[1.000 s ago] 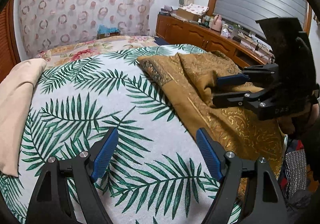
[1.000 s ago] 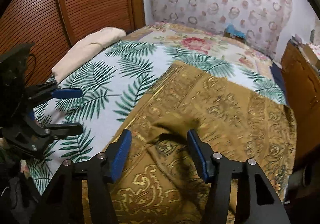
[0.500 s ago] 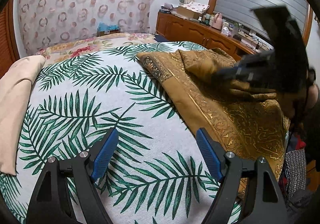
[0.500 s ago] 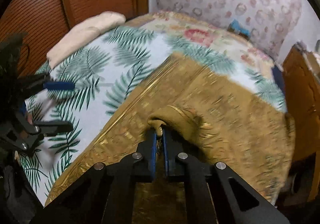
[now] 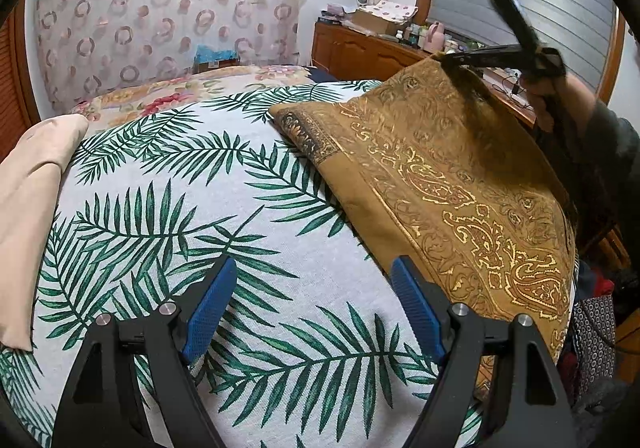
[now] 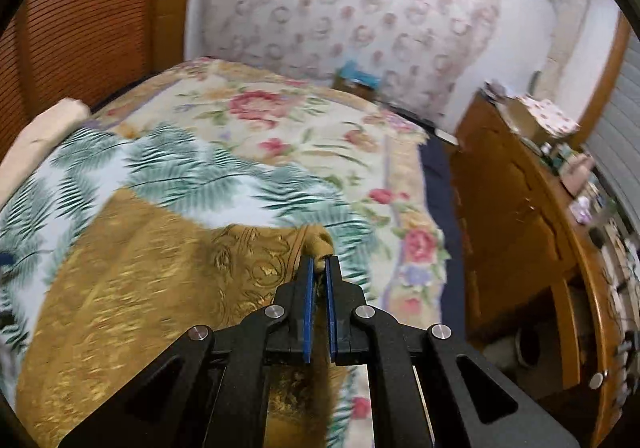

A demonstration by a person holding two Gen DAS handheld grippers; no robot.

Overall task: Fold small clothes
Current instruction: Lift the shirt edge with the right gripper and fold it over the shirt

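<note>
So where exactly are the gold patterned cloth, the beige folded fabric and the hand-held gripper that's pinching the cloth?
gold patterned cloth (image 5: 460, 184), left wrist view, middle of its paisley face.
beige folded fabric (image 5: 28, 200), left wrist view, its flat top.
right hand-held gripper (image 6: 319, 268), right wrist view, between its fingertips, shut on the cloth's corner.

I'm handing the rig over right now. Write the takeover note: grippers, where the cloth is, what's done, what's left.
Right gripper: shut on a corner of the gold paisley cloth, lifted off the bed.
Left gripper: open, empty, hovering over the palm-leaf bedspread beside the cloth's near edge.
Cloth: the rest lies on the right side of the bed, sloping up to the raised corner.
Done: corner gripped and raised.
Left: no finished fold shows yet; carry the corner across, lay it flat, likely using the left gripper to help.
</note>
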